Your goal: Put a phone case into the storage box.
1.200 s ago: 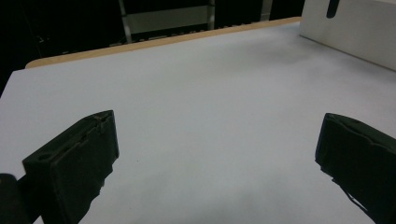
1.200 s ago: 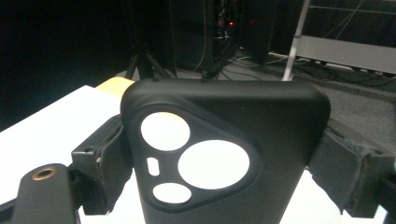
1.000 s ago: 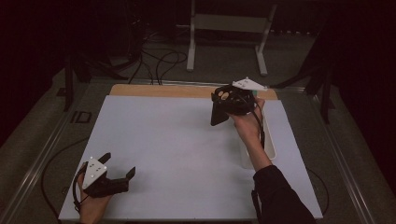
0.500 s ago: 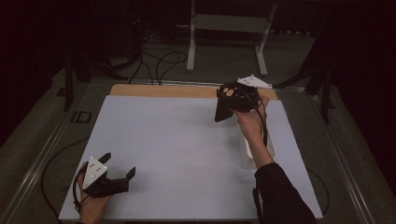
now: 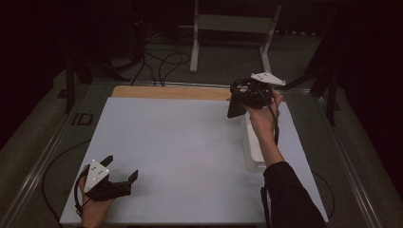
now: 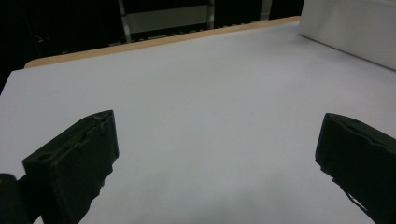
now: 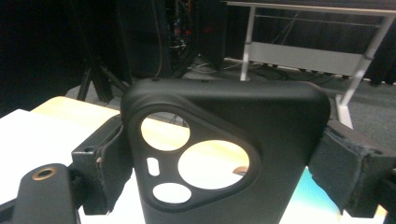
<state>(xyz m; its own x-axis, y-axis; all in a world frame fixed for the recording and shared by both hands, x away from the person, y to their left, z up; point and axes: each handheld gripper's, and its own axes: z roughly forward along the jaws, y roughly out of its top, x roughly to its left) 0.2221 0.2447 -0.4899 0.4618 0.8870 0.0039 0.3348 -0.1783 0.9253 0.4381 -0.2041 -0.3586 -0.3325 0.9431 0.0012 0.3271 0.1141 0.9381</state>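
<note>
Phone case point(image 7: 224, 158) clamped by right gripper point(image 5: 240, 102) fingers, upper right | left gripper point(image 5: 121, 173) fingers wide, lower left over worktop point(image 5: 190, 142)

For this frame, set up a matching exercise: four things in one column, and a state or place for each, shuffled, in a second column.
Things:
1. left gripper
2. right gripper
3. black phone case
4. white box

States or places:
A. lies on the white table along its right side, under the person's right forearm
B. open and holding nothing, low at the table's near left corner
C. clamped between two jaws, its camera cut-outs showing
D. raised above the table's far right, shut on something

Pairs: 1-B, 2-D, 3-C, 4-A
</note>
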